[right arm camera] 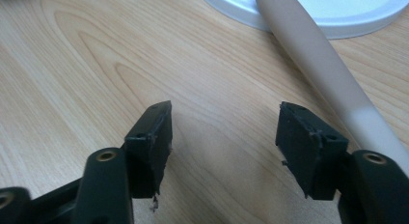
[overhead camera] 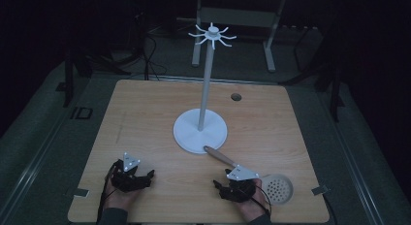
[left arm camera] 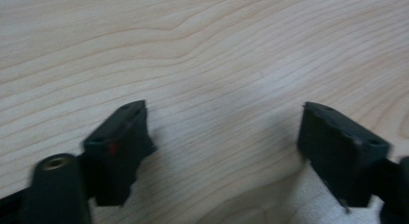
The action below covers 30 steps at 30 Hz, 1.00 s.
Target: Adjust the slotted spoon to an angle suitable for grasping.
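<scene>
A white stand (overhead camera: 200, 130) with a round base, a tall pole and a ring of hooks (overhead camera: 212, 35) on top rises from the middle of the wooden table (overhead camera: 145, 113). A skimmer ladle lies front right: its perforated white head (overhead camera: 277, 188) is near the edge, and its handle (overhead camera: 220, 157) reaches the base rim. My right gripper (overhead camera: 224, 180) (right arm camera: 226, 105) stands open just over the table, with the handle (right arm camera: 318, 60) lying outside its right jaw and the stand base (right arm camera: 337, 7) ahead. At the front left my left gripper (overhead camera: 141, 174) (left arm camera: 224, 106) is open over bare wood.
A small round hole (overhead camera: 236, 96) sits in the table's back right part. Metal clips (overhead camera: 320, 190) hold the front corners. Dark floor, cables and a frame's legs (overhead camera: 269, 45) lie beyond the far edge.
</scene>
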{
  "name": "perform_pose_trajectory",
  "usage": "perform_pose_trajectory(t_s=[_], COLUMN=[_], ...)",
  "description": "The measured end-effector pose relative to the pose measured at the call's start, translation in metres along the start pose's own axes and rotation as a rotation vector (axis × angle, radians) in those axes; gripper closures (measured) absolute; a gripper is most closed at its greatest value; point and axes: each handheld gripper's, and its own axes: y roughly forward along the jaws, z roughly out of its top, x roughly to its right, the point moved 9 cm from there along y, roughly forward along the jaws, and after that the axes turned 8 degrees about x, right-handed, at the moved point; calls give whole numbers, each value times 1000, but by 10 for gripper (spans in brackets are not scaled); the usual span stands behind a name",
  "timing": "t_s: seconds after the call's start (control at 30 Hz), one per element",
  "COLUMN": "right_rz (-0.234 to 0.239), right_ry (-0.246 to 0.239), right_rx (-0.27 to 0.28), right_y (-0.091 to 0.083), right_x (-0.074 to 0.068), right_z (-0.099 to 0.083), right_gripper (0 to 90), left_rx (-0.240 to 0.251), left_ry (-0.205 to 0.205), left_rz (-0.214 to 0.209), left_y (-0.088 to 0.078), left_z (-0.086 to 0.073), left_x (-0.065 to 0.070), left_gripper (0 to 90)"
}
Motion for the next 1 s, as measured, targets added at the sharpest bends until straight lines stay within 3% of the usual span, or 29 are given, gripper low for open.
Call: perform_pose_trajectory(t_s=[0.17,0.5,0.83,1.0], right_rz=[6,1,-61,-74], right_ry=[1,-12,-37,-58], right_rx=[1,5,7,0], right_y=[0,-5,-27,-39], right_x=[-1,-1,18,36], right_z=[0,5,27,42], right_gripper=[401,410,450,518], left_rx=[1,18,6,9], left_ry=[33,18,31,29], left_rz=[23,16,16,13], left_y=[-3,-6,-5,-5], left_z=[2,4,3,3], left_x=[-1,-3,-1,0], left_gripper=[324,373,374,376])
